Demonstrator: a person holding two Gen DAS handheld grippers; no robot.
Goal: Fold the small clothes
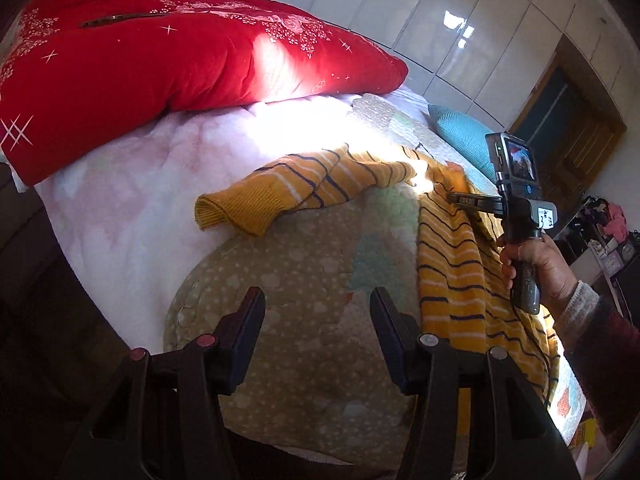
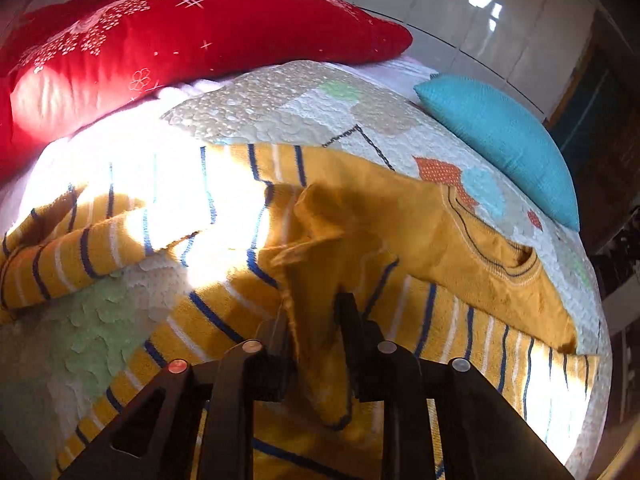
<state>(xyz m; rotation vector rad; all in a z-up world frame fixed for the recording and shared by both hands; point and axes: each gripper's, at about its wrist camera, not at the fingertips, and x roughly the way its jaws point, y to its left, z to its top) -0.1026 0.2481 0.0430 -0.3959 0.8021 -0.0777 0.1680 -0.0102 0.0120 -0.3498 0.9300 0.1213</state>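
A mustard-yellow knitted sweater with thin navy and white stripes [image 2: 400,216] lies spread on the bed, its ribbed round neckline toward the turquoise textured cushion [image 2: 508,140] and its body running lengthways back toward me. One striped sleeve [image 1: 296,192] stretches out sideways across the bed, ending in a plain ribbed cuff. My right hand-held gripper [image 2: 314,312] has its two black fingers drawn narrow, pinching a raised fold of the soft yellow knit between them. My left hand-held gripper [image 1: 318,312] hovers with its fingers wide apart and holds nothing, above a quilted, pebbly bedspread patterned with pale dots and pastel patches [image 1: 304,280]. Under that lies a fluffy white-pink blanket [image 1: 132,184], and on it a puffy red quilt with white sparkle prints [image 1: 160,48]. Bright sunlight washes out part of the sweater. Glossy white wardrobe doors [image 1: 460,28] line the far wall.
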